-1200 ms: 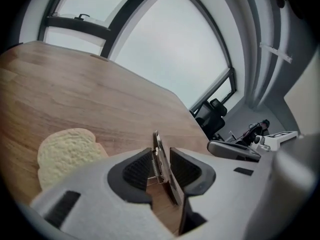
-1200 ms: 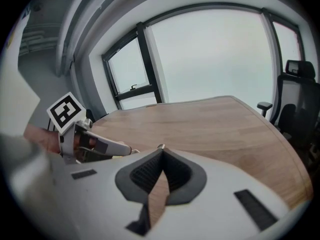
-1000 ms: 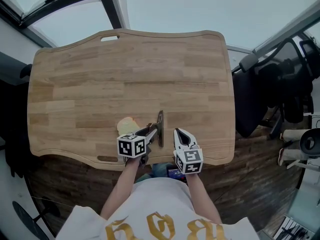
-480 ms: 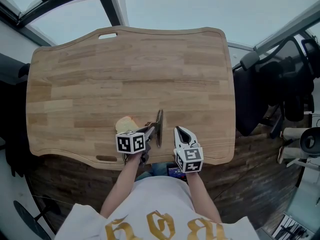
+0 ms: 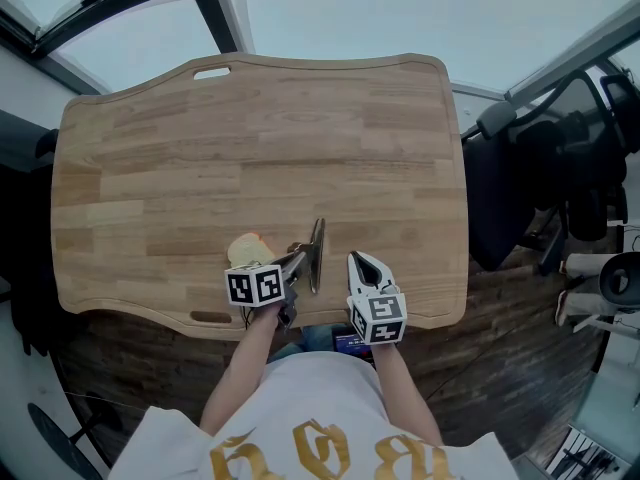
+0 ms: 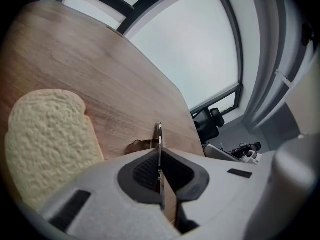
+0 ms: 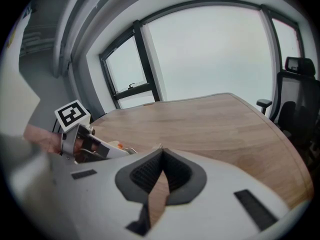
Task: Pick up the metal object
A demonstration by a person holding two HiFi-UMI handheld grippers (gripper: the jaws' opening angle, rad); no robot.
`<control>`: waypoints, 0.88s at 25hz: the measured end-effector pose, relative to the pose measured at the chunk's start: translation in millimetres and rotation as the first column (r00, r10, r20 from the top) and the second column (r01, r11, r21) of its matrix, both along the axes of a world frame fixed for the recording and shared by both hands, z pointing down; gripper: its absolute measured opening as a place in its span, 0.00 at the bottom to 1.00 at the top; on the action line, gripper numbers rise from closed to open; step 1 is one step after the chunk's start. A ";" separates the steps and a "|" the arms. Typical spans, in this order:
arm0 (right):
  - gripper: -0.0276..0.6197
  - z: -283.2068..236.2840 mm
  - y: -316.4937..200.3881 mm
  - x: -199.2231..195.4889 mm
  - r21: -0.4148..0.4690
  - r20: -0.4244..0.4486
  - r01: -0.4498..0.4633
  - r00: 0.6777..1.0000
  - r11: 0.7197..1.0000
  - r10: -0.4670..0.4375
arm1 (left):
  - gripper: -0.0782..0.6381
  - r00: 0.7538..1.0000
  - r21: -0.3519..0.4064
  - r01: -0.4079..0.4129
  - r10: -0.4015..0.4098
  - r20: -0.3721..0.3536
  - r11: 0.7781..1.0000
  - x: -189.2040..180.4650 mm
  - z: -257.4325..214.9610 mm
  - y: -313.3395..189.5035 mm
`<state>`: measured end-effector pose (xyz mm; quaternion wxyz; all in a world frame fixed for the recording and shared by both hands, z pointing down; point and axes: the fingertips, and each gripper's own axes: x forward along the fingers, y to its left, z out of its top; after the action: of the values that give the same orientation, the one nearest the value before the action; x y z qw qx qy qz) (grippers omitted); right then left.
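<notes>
Overhead, the left claw (image 5: 303, 258) is gripping a thin metal strip (image 5: 318, 240) near the wooden worktop's (image 5: 250, 138) front edge, just beside a bread slice (image 5: 245, 248). In the left gripper view, its jaws, just now closing, are pinching the strip's narrow edge. In the right gripper view, the right claw (image 7: 162, 154) is pressing together on nothing.

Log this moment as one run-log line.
left gripper: jaws just closed, shut on metal object | right gripper: shut, empty | bread slice: on table, left of metal object
</notes>
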<state>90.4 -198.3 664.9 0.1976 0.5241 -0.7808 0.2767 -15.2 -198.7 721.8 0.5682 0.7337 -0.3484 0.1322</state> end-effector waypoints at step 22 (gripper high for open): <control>0.06 -36.8 5.8 19.7 0.096 0.018 -0.040 0.999 0.995 0.039 | 0.14 0.994 0.162 0.030 -0.013 -0.106 0.986 11.2 -64.0 -5.1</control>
<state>110.1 -192.5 628.2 0.1603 0.5460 -0.7843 0.2469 -3.9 -203.7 657.8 0.5250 0.7799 -0.3358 0.0586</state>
